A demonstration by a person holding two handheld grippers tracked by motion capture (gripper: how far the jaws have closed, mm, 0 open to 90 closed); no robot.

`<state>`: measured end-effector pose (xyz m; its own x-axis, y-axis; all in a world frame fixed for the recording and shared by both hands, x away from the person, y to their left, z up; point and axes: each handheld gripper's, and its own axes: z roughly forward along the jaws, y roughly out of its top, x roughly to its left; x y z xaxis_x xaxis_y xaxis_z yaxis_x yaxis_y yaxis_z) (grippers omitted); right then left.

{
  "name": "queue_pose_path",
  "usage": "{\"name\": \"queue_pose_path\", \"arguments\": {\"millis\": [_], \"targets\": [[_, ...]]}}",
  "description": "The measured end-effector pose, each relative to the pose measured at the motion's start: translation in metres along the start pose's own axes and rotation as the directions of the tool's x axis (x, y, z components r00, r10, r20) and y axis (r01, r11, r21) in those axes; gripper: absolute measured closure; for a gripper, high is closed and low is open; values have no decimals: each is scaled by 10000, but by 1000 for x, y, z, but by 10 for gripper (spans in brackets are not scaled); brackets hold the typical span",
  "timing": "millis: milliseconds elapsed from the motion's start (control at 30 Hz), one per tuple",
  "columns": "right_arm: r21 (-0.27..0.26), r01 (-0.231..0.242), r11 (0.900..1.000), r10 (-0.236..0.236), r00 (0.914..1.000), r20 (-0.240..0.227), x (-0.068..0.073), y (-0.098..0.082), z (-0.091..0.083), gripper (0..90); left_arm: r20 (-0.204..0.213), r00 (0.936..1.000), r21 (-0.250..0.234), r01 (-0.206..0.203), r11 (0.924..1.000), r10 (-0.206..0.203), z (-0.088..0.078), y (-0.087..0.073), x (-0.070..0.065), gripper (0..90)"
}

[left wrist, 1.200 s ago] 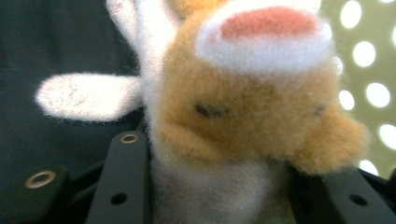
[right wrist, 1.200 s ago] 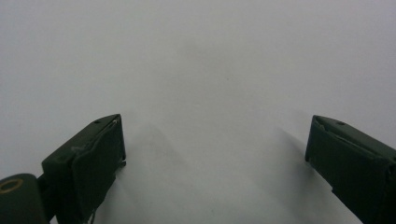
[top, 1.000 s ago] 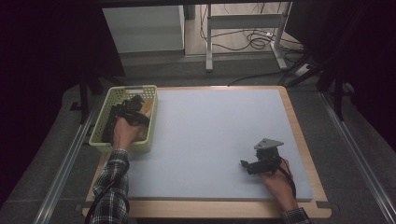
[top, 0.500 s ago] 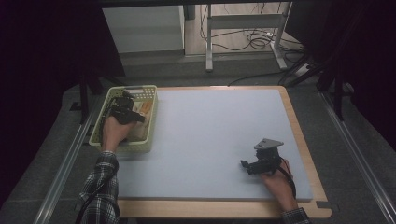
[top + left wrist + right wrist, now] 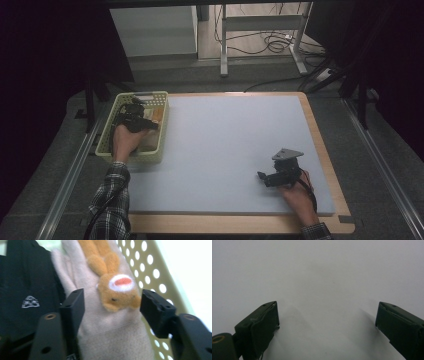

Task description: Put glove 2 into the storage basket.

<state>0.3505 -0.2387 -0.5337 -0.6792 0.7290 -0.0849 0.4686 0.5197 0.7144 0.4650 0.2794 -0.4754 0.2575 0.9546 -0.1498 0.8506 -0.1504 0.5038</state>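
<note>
**Q:** At the left of the high view, what occupies the pale green basket (image 5: 159, 131)?

**A:** The left gripper (image 5: 150, 123), held by a hand in a plaid sleeve (image 5: 111, 205), reaches into the basket, which sits on the upper left part of the desk (image 5: 225, 150). In the left gripper view, a beige glove (image 5: 105, 322) lies in the middle of the frame against the perforated basket wall (image 5: 150, 267) at the upper right. An orange plush animal face (image 5: 118, 291) is sewn on the glove. A black garment with a small white logo (image 5: 30, 301) fills the left of that frame, just beside the glove.

**Q:** How do the left jaws stand?

**A:** They are partly apart and have just been opening. The glove with its plush face lies between them. The left jaw seems to rest against the fabric, while the right jaw stands clear of the plush face, so nothing is clamped.

**Q:** What lies at the centre of the high view?

**A:** A bare stretch of the pale blue-grey desk surface, framed by a wooden edge (image 5: 320, 145).

**Q:** And at the lower right?

**A:** The right gripper (image 5: 261, 177) rests low over the desk, well apart from the basket. Its jaws are spread wide, with only the plain desk surface (image 5: 324, 277) between them in the right gripper view.
</note>
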Motion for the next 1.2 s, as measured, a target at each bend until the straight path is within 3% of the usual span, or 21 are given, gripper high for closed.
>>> {"name": "queue_pose_path", "arguments": {"millis": [167, 400, 833, 1200], "targets": [[-4, 14, 10000, -14, 10000, 15, 0, 0, 0, 47, -119, 9999, -409, -107, 9991, 102, -6, -4, 3, 212], [-18, 37, 10000, -37, 10000, 30, 0, 0, 0, 47, 60, 9999, -1166, -148, 9931, 156, -19, -10, 5, 110], [-18, 37, 10000, -37, 10000, 32, 0, 0, 0, 47, 0, 9970, -1599, -764, 9842, 774, -37, -20, 1, 49], [-14, 36, 10000, -36, 10000, 33, 0, 0, 0, 47, 223, 9926, -2006, -1129, 9732, 1197, -47, -30, -3, 31]]}}
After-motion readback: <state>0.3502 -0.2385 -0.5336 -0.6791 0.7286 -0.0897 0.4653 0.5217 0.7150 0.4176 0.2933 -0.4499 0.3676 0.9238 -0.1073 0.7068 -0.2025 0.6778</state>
